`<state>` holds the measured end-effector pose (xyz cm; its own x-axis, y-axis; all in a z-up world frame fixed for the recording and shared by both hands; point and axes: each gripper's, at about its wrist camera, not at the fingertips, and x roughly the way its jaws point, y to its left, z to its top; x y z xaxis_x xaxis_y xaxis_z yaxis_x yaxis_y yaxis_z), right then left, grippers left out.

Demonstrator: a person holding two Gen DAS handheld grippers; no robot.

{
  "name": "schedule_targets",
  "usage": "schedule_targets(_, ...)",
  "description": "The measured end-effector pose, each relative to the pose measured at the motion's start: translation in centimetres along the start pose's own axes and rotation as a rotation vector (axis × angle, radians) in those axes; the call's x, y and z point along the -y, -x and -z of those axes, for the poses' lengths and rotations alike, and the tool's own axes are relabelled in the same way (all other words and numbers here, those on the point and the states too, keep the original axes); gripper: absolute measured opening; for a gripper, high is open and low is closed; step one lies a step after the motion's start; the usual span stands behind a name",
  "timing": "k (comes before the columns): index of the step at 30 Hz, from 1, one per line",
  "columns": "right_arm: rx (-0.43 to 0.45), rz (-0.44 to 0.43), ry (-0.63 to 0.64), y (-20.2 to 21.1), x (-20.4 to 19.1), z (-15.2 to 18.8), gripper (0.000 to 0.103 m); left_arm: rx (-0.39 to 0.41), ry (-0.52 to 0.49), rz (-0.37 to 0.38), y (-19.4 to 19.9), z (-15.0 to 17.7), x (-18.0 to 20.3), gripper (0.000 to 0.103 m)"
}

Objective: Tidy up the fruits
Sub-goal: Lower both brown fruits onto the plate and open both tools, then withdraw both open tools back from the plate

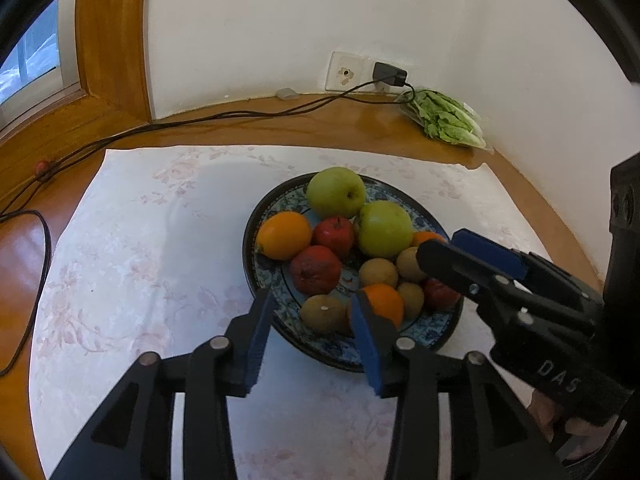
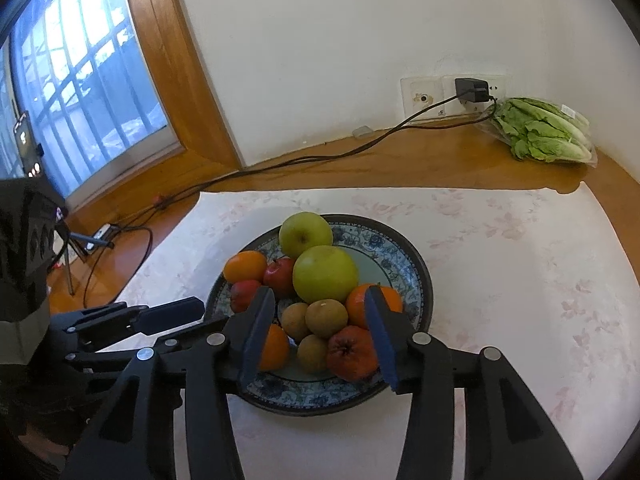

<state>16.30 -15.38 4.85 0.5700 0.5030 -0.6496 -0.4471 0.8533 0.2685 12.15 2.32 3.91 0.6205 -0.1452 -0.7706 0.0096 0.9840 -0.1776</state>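
Observation:
A blue patterned plate (image 1: 262,276) (image 2: 416,272) on a white floral cloth holds two green apples (image 1: 337,192) (image 2: 325,274), several oranges (image 1: 284,235) (image 2: 245,266), red fruits (image 1: 316,270) (image 2: 352,354) and brown kiwis (image 1: 323,313) (image 2: 326,317). My left gripper (image 1: 312,318) is open and empty at the plate's near rim, with a kiwi between its fingers. My right gripper (image 2: 320,322) is open and empty over the plate's near side; it also shows in the left wrist view (image 1: 460,248) over the plate's right part. The left gripper shows in the right wrist view (image 2: 188,312).
A bagged lettuce (image 1: 444,118) (image 2: 540,130) lies at the back right corner. A charger (image 1: 390,73) (image 2: 472,90) sits in the wall socket, its cable (image 1: 240,114) running left across the wooden table (image 1: 320,128). A window (image 2: 80,80) is at the left.

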Motion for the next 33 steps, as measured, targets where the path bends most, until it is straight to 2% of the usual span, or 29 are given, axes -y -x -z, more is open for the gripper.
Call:
schedule_targets(4,0.005,-0.010,-0.016,1.2,0.1,0.2,0.052,0.009,0.004,0.006,0.8,0.1,0.2,0.050)
schedule_targets(9,-0.002,-0.005,-0.037,2.6,0.2,0.8,0.056,0.021,0.007,-0.001,2.1,0.5,0.3,0.069)
schedule_targets(15,-0.033,0.017,-0.044,3.8,0.2,2.0,0.059,0.021,0.018,-0.039,2.9,1.5,0.6,0.081)
schedule_targets(21,-0.074,0.044,-0.038,4.1,0.4,3.6,0.069,-0.018,0.026,-0.069,2.0,2.8,0.9,0.084)
schedule_targets(25,-0.112,0.075,-0.026,3.8,0.7,4.7,0.071,-0.043,0.035,-0.111,1.1,3.4,0.8,0.088)
schedule_targets(30,-0.148,0.171,-0.009,2.7,1.2,5.6,0.071,-0.068,0.019,-0.145,0.2,3.9,1.1,0.089)
schedule_targets(33,-0.163,0.180,-0.009,2.3,1.4,6.0,0.071,-0.077,0.012,-0.159,-0.3,4.1,1.3,0.089)
